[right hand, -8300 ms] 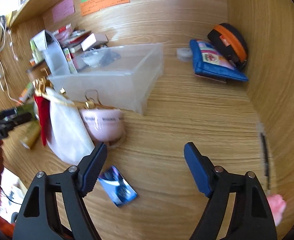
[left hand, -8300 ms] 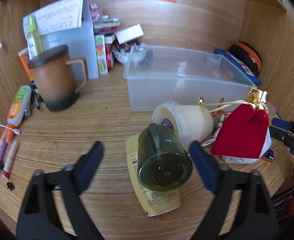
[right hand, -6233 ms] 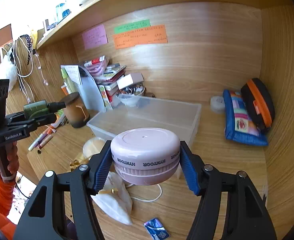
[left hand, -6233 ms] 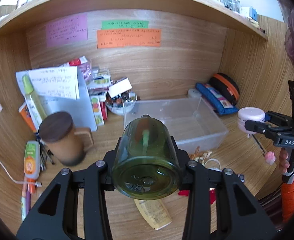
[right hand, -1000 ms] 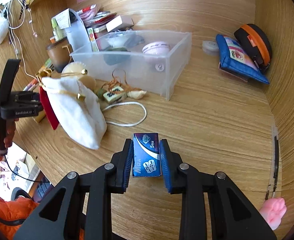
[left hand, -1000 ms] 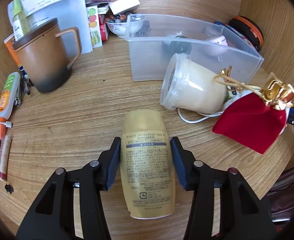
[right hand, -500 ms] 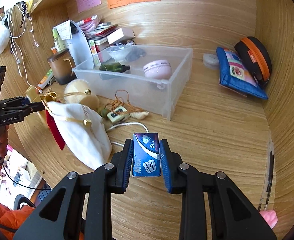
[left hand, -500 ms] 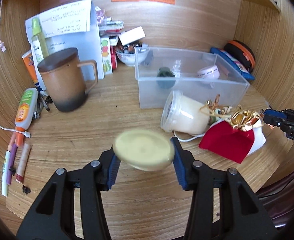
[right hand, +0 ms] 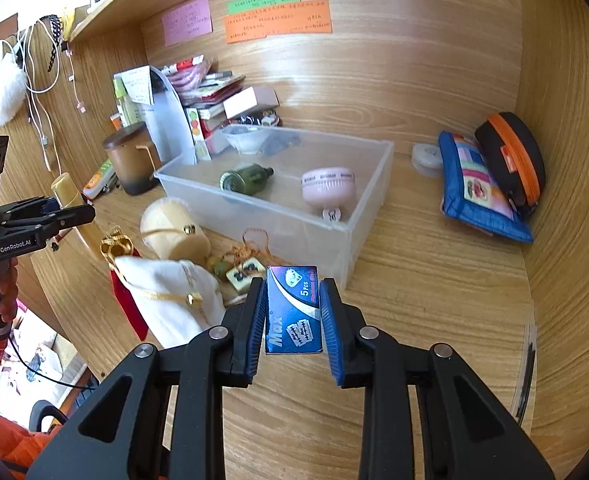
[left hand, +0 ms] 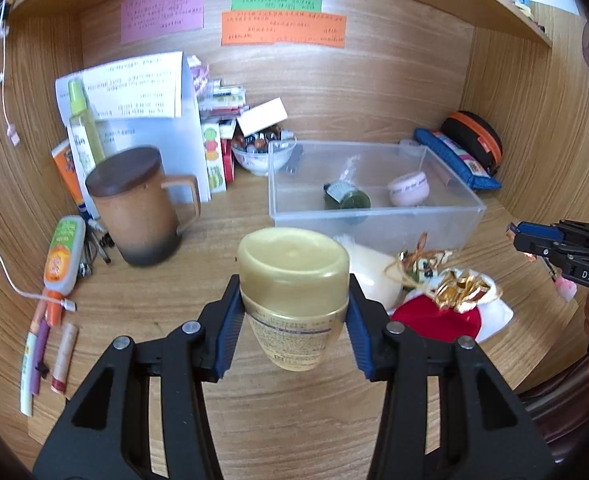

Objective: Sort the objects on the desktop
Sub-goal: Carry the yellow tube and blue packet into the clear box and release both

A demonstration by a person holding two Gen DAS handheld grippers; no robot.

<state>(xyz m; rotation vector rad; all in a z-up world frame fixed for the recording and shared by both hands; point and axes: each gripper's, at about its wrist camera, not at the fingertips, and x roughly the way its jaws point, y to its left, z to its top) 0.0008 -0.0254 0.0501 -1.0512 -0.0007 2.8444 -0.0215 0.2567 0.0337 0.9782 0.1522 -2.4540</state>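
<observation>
Left wrist view: left gripper [left hand: 294, 320] clamped on gold tube [left hand: 293, 288], blue pads pressing both sides, cap end facing camera, tube held clear above desk [left hand: 222, 236]. Just beyond tube, cream jar [left hand: 374, 272] on its side, next to red pouch [left hand: 434, 320] w/ gold tie. Further back, clear bin [left hand: 374, 216] holds green bottle [left hand: 346, 196] & pink round case [left hand: 408, 188], both lying on bin floor, apart from each other. Brown lidded mug [left hand: 138, 208] upright at left of bin; pens + lip balm near desk's left edge.

Right wrist view: right gripper [right hand: 293, 316] closed on blue blade pack [right hand: 293, 310], pads flat vs its long sides, pack off the desk. Ahead-left, white pouch [right hand: 170, 296] lying by jar; small charm w/ cord betw. pouch & bin corner. Blue pencil case [right hand: 478, 184] & black-orange case [right hand: 510, 160] at right wall, well apart from bin.
</observation>
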